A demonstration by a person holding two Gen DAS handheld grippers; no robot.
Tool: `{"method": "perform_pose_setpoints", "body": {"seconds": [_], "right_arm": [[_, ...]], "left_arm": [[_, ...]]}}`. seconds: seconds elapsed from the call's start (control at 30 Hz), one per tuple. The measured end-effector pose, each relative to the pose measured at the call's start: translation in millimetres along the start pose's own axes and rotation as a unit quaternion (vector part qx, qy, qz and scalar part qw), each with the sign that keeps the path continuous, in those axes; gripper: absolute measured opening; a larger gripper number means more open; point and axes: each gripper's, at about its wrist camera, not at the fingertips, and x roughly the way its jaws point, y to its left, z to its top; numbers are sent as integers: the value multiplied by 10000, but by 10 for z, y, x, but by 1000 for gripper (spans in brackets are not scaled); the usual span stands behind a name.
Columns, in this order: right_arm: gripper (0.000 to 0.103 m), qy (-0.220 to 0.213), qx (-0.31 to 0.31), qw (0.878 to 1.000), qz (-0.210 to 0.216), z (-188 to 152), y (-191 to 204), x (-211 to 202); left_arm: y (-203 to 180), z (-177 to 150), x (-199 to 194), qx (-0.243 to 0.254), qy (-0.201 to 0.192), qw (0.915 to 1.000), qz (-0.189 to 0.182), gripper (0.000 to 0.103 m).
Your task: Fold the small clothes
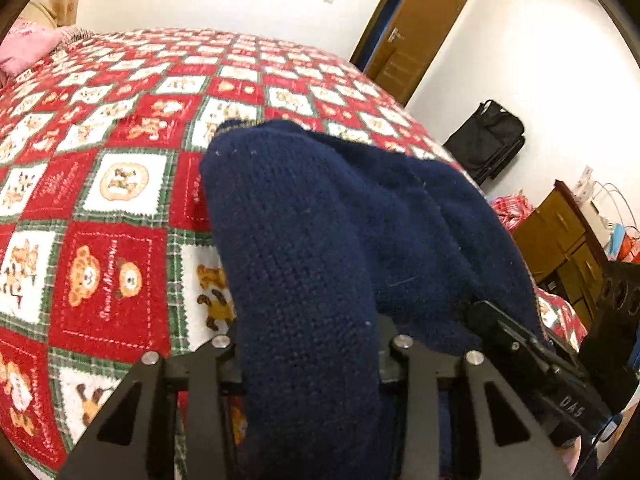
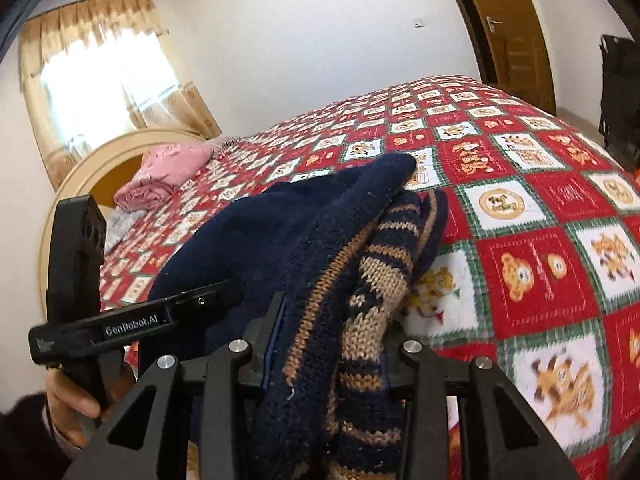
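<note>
**Both grippers clamped on the navy sweater above the bed**

The left gripper [image 1: 308, 364] grasps a thick fold of the navy knit sweater [image 1: 320, 220], which bulges toward 12 o'clock. The right gripper [image 2: 324, 360] pinches the same sweater [image 2: 248, 240] at its tan-striped hem, with the garment draping toward 12 o'clock over the red patchwork bedspread [image 2: 540, 240]. At 9 o'clock, a hand [image 2: 68, 404] holds the other gripper's handle. A pink pillow [image 2: 168, 172] lies at 11 o'clock.

Left claw [image 1: 308, 360] and right claw [image 2: 324, 360] both clamped, angled downward.
</note>
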Motion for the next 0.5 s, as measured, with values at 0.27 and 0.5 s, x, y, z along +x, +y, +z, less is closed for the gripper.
{"method": "perform_pose_setpoints", "body": {"seconds": [0.27, 0.5], "right_arm": [[37, -58, 614, 9979, 194, -315, 161, -213], [36, -56, 526, 9979, 384, -332, 486, -255]], "left_arm": [[-104, -210, -293, 524, -125, 9982, 245, 40], [-6, -285, -499, 572, -176, 9974, 410, 40]]}}
